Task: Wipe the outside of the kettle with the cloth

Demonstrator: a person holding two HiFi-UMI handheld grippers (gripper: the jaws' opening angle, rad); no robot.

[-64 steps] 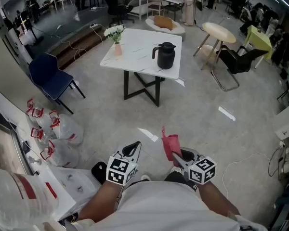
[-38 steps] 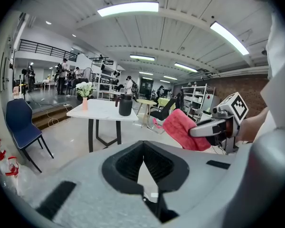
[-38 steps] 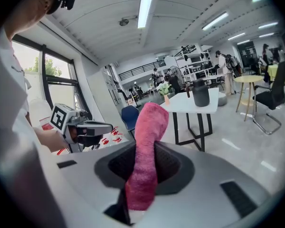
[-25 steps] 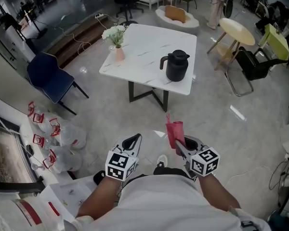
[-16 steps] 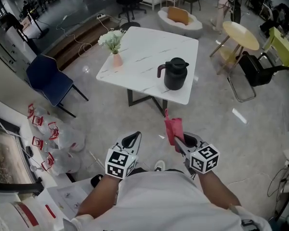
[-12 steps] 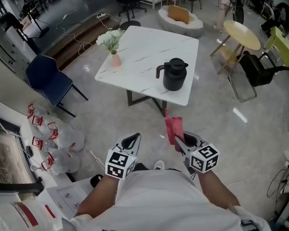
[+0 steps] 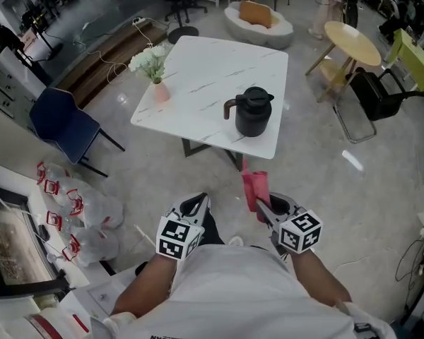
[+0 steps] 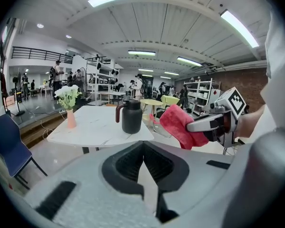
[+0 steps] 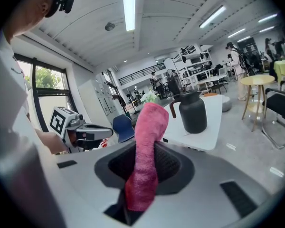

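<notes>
Kettle (image 7: 253, 113) on table (image 7: 198, 69) (vase (image 7: 160, 92) left).

A white table (image 7: 198, 94) stands upper middle in the head view with a pink vase (image 7: 160, 91) of white flowers near its left edge, a blue chair (image 7: 60, 122) at left, a round yellow table (image 7: 351, 43) and black chair (image 7: 371, 94) upper right, and plastic bags (image 7: 95, 212) lower left.

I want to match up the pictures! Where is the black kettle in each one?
Head view: the kettle is above the middle, near the right front edge of the white table.
Left gripper view: the kettle is just left of the middle, at the right end of the white table.
Right gripper view: the kettle is right of the middle, on the white table.
Shared landmark: the white table under the kettle.
</notes>
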